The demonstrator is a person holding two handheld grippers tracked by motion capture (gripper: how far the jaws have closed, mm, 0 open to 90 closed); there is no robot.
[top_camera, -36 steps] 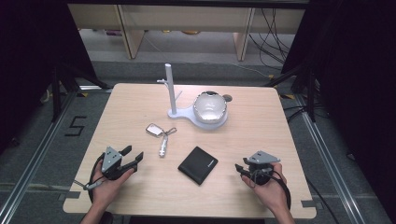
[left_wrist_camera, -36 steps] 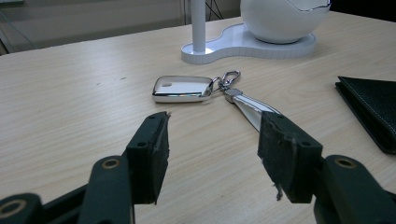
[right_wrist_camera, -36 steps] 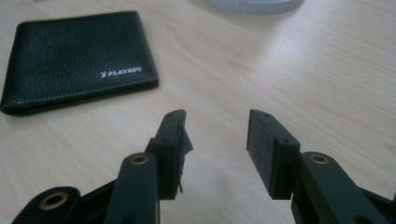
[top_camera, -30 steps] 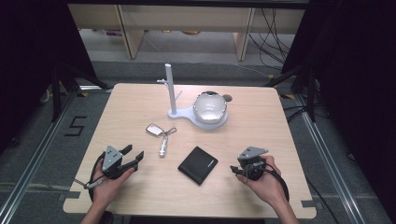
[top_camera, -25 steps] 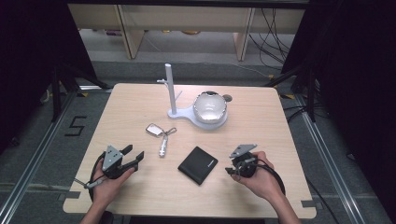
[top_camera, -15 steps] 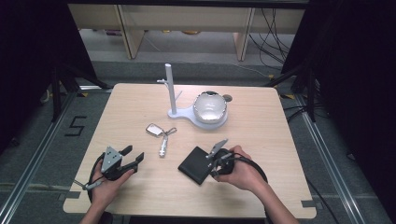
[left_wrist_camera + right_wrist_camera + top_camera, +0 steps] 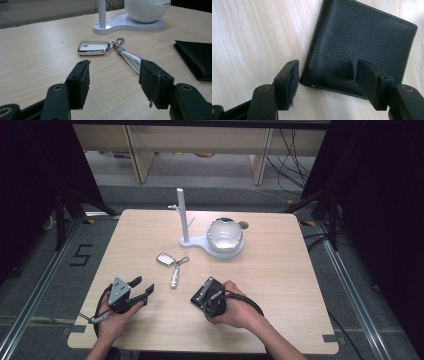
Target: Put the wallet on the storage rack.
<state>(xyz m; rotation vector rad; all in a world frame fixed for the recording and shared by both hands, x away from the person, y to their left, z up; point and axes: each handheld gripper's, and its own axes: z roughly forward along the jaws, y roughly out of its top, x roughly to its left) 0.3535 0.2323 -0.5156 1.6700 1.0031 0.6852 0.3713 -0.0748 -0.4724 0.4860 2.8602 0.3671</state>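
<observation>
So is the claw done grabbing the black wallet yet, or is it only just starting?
Only just starting. The right claw is open and over a corner of the black wallet, one jaw above the leather, the other off its edge; nothing is pinched. The wallet lies flat on the table. The left claw is open and empty, near the key fob. Closing and lifting are left.

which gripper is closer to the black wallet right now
Right. The right gripper hangs directly over the wallet, open fingers astride its near corner. The left gripper sits apart, nearer the key fob, open.
</observation>
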